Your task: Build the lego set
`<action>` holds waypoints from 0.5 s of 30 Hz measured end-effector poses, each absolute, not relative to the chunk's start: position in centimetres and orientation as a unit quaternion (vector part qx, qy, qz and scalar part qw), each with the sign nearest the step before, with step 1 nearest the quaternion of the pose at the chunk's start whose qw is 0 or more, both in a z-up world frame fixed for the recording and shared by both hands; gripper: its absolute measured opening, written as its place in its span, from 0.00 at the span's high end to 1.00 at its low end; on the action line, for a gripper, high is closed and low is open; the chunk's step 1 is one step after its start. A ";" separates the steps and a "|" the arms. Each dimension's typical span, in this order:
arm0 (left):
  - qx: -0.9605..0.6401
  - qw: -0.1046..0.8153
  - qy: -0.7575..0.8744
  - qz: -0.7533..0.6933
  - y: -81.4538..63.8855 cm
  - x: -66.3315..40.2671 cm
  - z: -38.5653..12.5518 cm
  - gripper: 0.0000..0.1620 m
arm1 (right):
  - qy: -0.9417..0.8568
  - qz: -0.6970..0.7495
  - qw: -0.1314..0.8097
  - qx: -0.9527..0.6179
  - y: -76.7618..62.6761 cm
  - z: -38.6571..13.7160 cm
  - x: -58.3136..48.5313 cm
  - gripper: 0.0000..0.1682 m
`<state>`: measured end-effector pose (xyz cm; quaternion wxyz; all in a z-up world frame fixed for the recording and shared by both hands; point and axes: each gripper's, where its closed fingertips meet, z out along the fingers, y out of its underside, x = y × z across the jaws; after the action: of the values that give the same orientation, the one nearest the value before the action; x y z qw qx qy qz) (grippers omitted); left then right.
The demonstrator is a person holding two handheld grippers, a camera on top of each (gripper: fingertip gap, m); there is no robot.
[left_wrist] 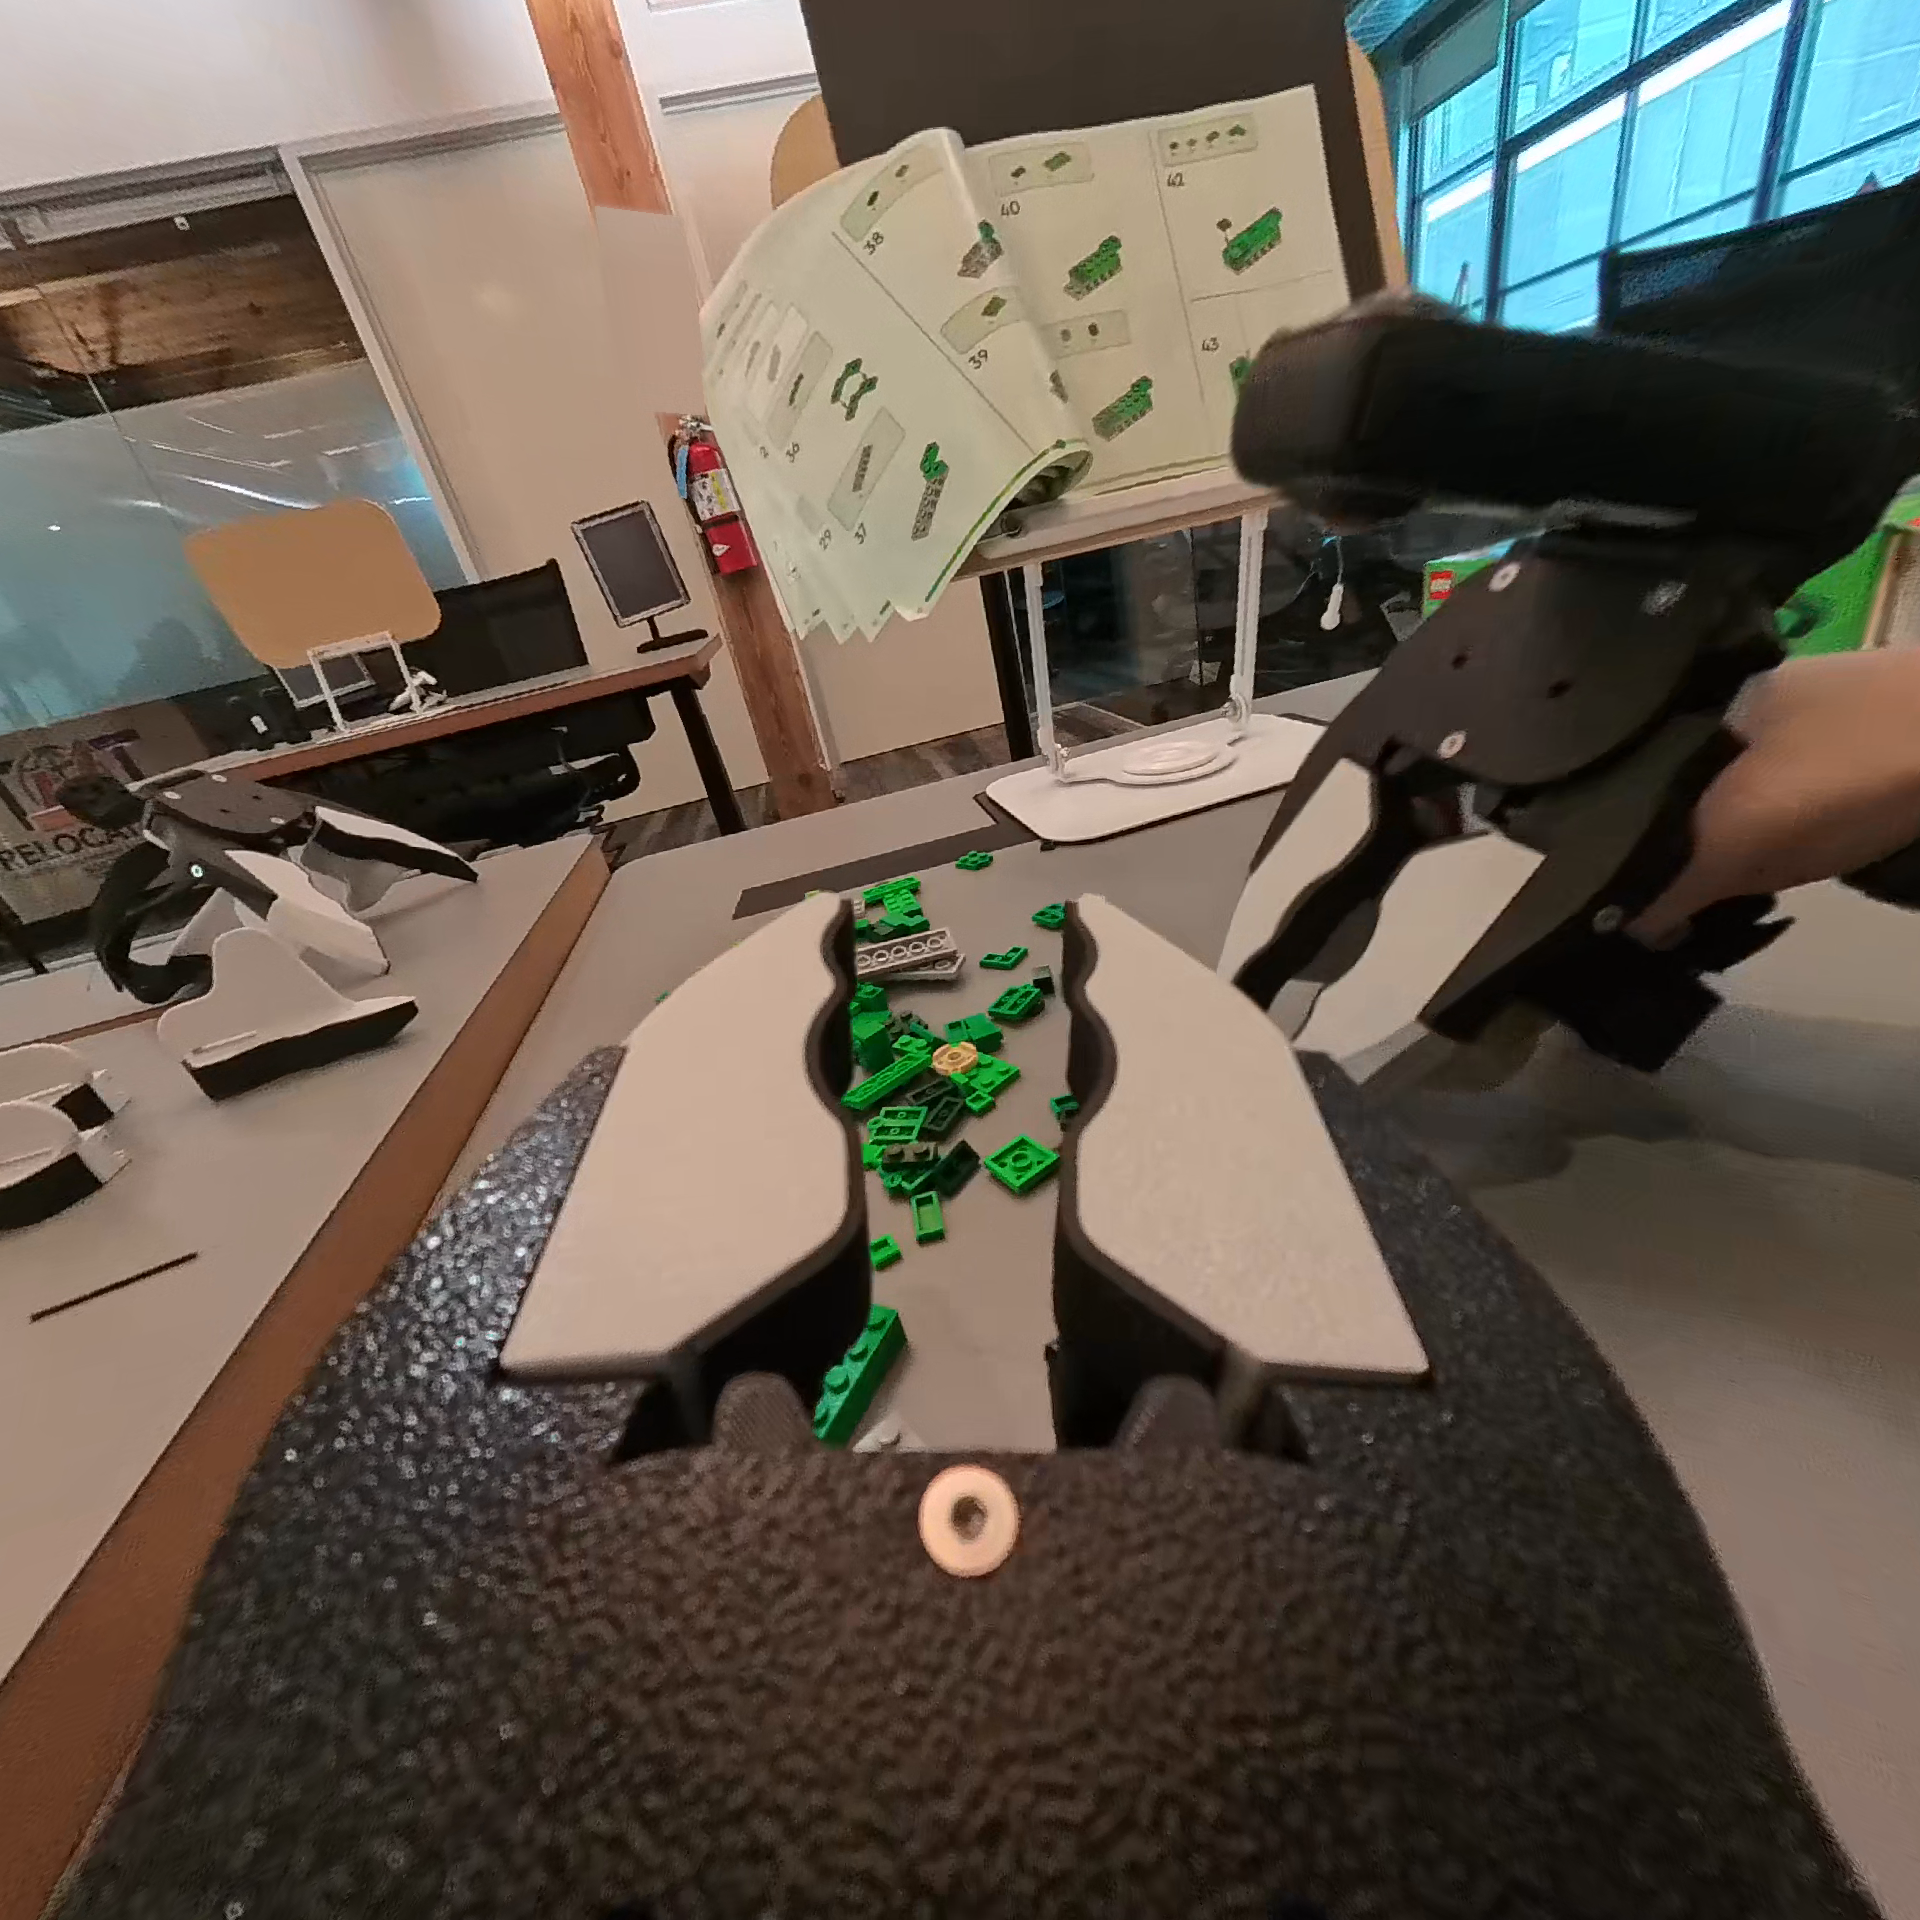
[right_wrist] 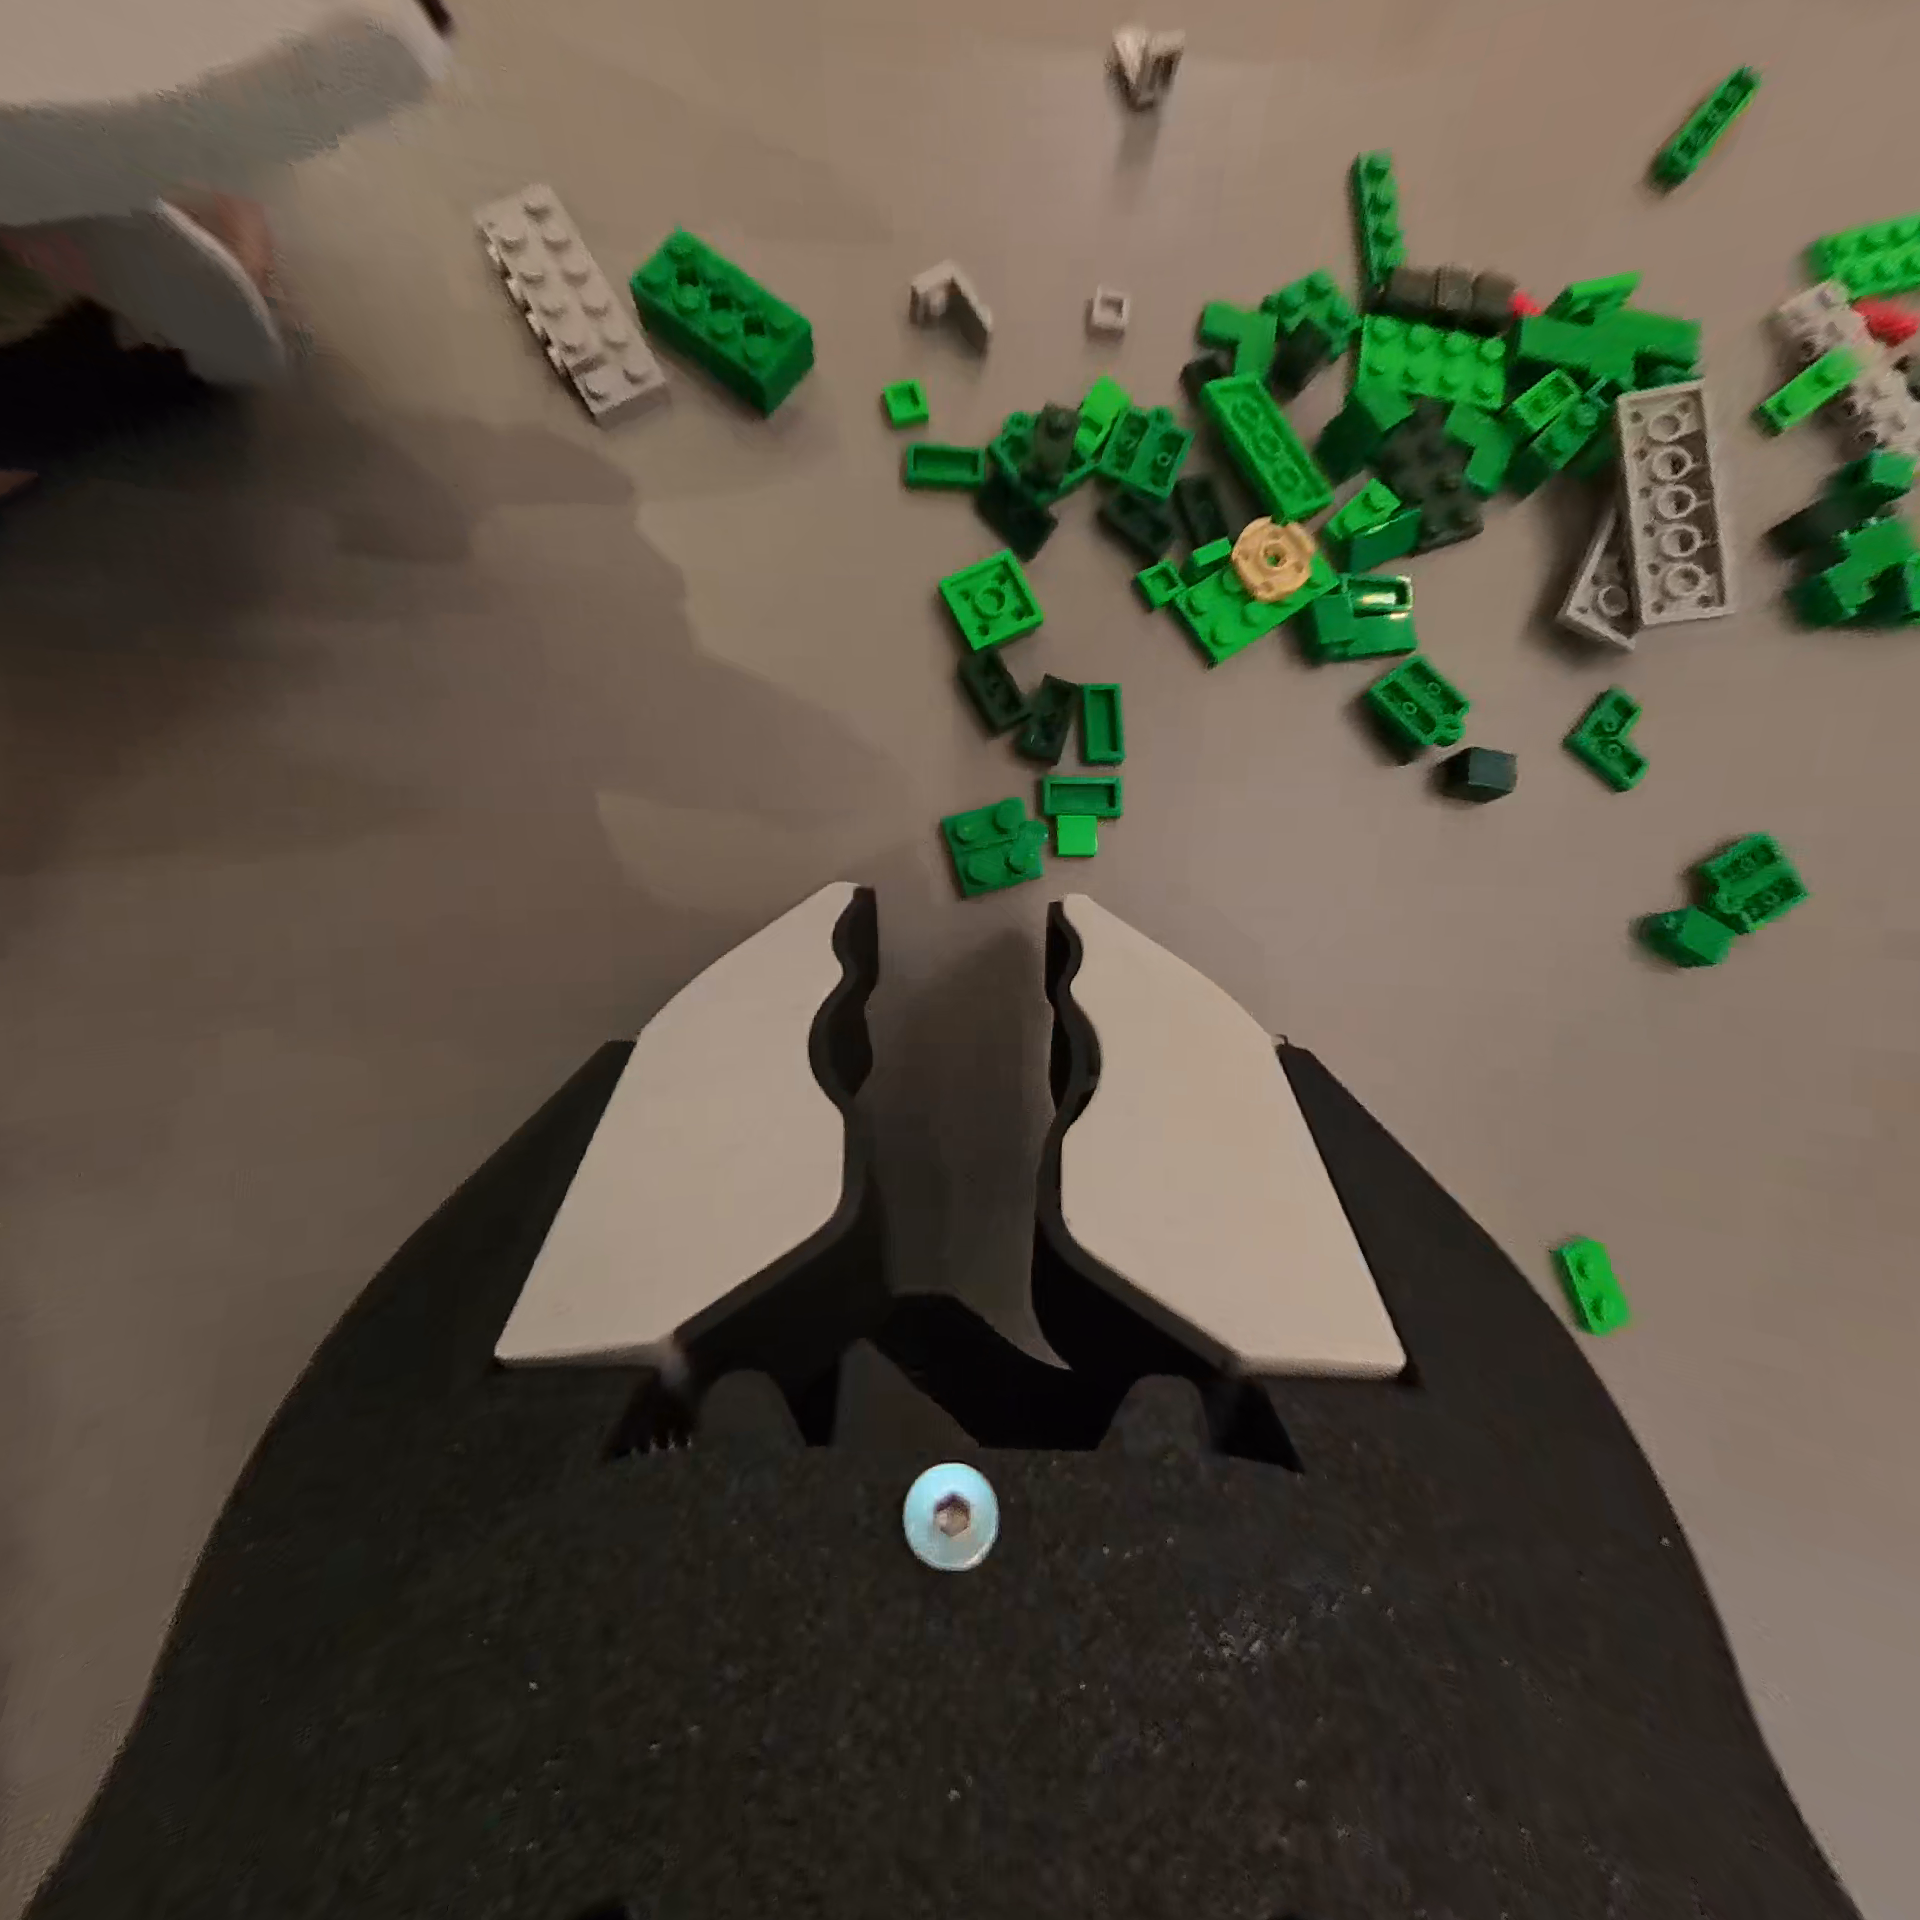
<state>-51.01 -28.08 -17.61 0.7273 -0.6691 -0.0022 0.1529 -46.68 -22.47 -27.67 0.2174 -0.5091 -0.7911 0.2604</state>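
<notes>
Mostly green lego pieces (right_wrist: 1340, 468) lie scattered, both left gripper (left_wrist: 958, 940) and right gripper (right_wrist: 958, 914) narrowly parted, empty

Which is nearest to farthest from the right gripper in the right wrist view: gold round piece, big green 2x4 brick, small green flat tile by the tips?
From the right gripper:
1. small green flat tile, just ahead of the tips, slightly right.
2. gold round piece, farther ahead, right, in the pile.
3. big green brick, farthest, ahead and left.

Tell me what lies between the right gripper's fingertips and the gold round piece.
In the right wrist view, small green plates lie between the right gripper and the gold round piece.
</notes>
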 end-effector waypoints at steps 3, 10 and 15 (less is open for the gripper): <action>-0.669 0.728 -0.005 0.146 -28.1 -51.0 -17.6 0.77 | -0.796 0.245 0.229 -0.505 -22.2 -28.4 -47.3 0.81; -0.669 0.729 0.005 0.142 -28.0 -50.6 -17.5 0.77 | -0.806 0.254 0.195 -0.498 -22.4 -28.6 -47.9 0.90; -0.671 0.728 0.008 0.142 -28.0 -50.6 -17.6 0.78 | -0.827 0.228 0.221 -0.465 -22.6 -28.0 -47.3 0.90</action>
<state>-50.63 -28.02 -17.61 0.7280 -0.6707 0.0081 0.1421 -47.26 -22.56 -28.02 0.2209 -0.4649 -0.8266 0.2275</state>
